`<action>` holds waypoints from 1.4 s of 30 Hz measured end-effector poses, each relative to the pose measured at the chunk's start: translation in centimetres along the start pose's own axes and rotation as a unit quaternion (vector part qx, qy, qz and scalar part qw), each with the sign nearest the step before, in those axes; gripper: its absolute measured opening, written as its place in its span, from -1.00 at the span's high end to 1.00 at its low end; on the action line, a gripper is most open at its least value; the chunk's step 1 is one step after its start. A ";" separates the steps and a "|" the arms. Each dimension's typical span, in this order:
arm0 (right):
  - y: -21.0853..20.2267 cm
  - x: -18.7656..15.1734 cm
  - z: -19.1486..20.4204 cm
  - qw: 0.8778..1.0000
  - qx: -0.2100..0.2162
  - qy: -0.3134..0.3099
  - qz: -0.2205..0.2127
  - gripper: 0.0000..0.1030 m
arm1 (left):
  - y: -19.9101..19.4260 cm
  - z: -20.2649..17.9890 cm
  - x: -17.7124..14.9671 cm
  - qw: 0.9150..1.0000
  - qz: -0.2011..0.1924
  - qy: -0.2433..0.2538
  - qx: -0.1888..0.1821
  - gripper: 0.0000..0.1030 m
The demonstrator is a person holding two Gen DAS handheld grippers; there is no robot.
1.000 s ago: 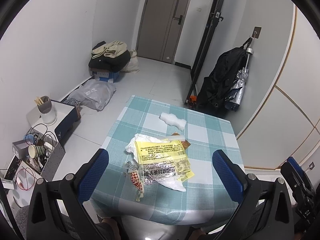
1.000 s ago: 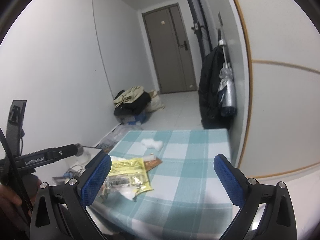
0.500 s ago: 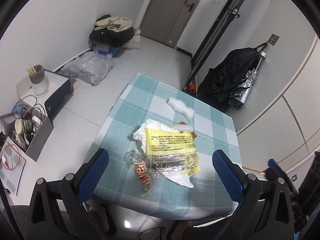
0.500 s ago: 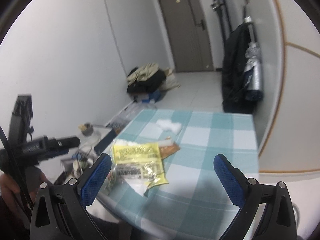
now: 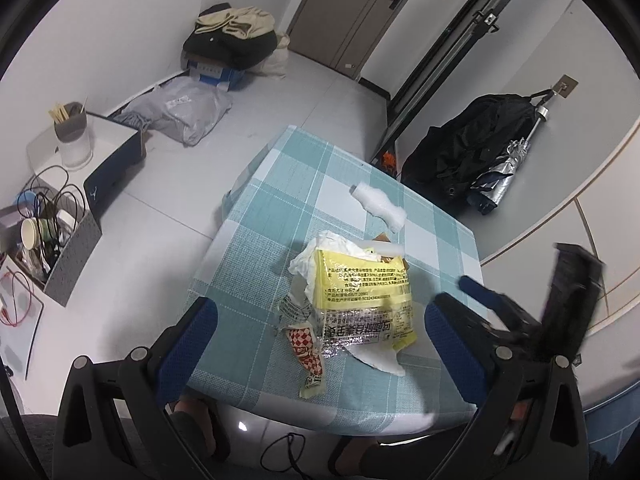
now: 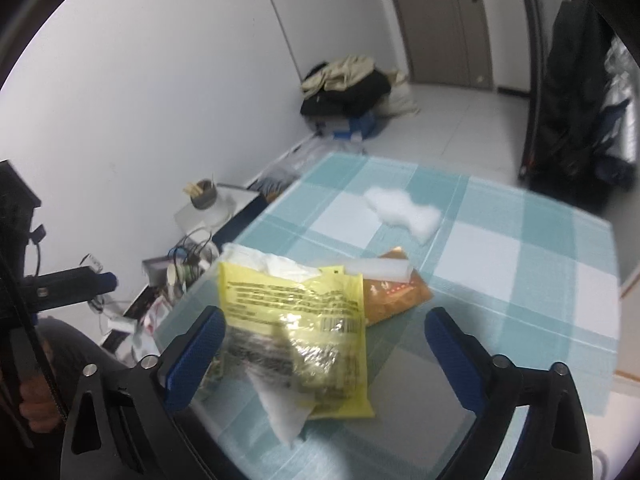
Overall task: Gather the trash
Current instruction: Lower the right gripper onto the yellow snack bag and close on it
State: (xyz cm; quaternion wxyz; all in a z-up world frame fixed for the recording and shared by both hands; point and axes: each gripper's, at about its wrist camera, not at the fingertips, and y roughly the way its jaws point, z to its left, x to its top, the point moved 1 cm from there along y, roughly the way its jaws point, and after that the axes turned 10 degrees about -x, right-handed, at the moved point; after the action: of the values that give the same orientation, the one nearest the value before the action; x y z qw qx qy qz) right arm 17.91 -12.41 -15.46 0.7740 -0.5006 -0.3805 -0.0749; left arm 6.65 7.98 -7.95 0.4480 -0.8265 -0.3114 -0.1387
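A pile of trash lies on the teal checked table [image 5: 280, 200]: a yellow snack bag [image 5: 364, 284] on crumpled white paper, a red-checked wrapper [image 5: 306, 348], a white foam strip and an orange packet [image 6: 394, 296]. A white tissue wad [image 5: 380, 206] lies apart, farther back. My left gripper [image 5: 320, 340] is open above the table's near edge, its fingers either side of the pile. My right gripper [image 6: 324, 352] is open and low over the yellow bag [image 6: 296, 320], and it also shows at the right in the left wrist view [image 5: 500, 308].
Left of the table stand a box of cables and cups [image 5: 44, 236] and a white case with a cup of sticks [image 5: 72, 136]. Bags and clothes [image 5: 232, 40] lie by the far wall. A black coat and umbrella [image 5: 480, 160] hang at right.
Both grippers have moved forward and tilted down toward the trash pile. The right gripper has come much closer to the yellow bag and now appears in the left wrist view.
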 end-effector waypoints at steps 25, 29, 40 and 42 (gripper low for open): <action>3.1 -0.1 -1.8 0.991 0.087 0.070 0.073 0.63 | 1.8 1.4 0.3 0.998 0.028 -0.051 0.003 -0.98; 1.7 0.0 -2.0 0.993 0.084 0.065 0.052 0.77 | 1.7 1.3 0.4 0.999 0.018 -0.042 0.012 -0.98; -3.0 0.6 -5.6 0.982 0.117 0.145 -0.020 0.84 | 1.8 1.1 0.2 0.999 0.011 -0.039 0.019 -0.98; -4.0 0.7 -6.5 0.979 0.119 0.161 -0.035 0.85 | 1.8 1.2 0.1 0.999 0.011 -0.041 0.023 -0.98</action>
State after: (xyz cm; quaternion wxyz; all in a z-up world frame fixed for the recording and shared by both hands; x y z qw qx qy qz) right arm 19.79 -19.56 -13.51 0.8762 -0.3723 -0.2744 -0.1356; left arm 7.84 8.27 -9.74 0.4554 -0.8242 -0.3235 -0.0930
